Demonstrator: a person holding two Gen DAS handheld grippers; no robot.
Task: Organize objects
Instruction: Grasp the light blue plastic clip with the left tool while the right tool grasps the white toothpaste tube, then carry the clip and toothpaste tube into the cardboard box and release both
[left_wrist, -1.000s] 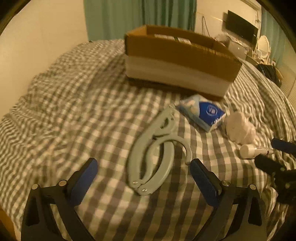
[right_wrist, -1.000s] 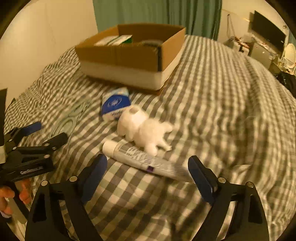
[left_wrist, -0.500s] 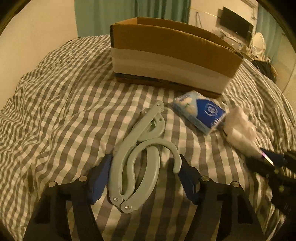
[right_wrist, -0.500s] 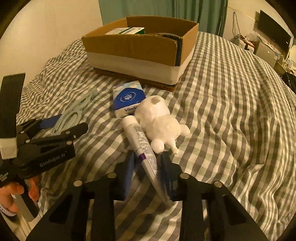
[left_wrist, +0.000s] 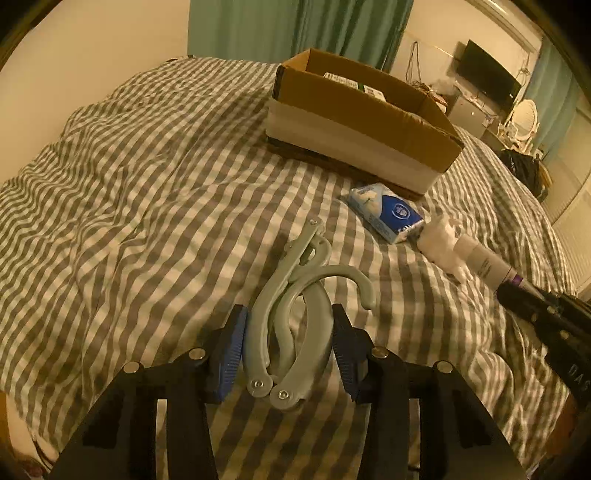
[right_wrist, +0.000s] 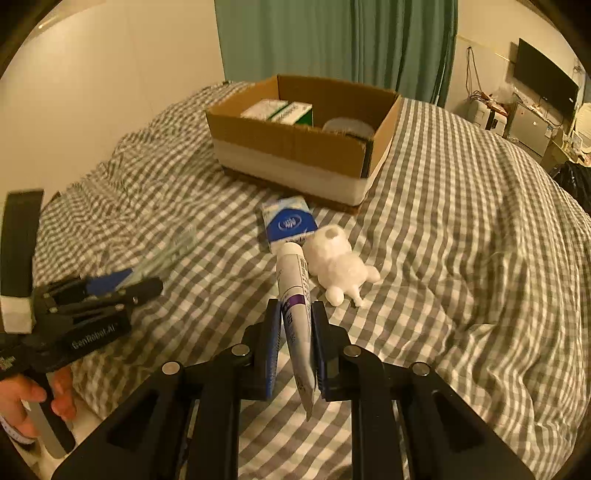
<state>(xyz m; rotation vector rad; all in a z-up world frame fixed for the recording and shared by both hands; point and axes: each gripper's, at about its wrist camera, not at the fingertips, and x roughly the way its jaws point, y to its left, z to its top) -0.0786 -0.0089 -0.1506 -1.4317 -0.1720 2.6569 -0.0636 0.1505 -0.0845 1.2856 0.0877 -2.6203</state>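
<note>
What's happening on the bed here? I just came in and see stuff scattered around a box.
A person is tidying loose items into the cardboard box with two tools. The left hand-held gripper is closed around a folding hanger lying on the checked bedspread. The right hand-held gripper is clamped on a tube. A tissue pack and a white plush toy lie on the bed in front of the box, which already holds a few things.
</note>
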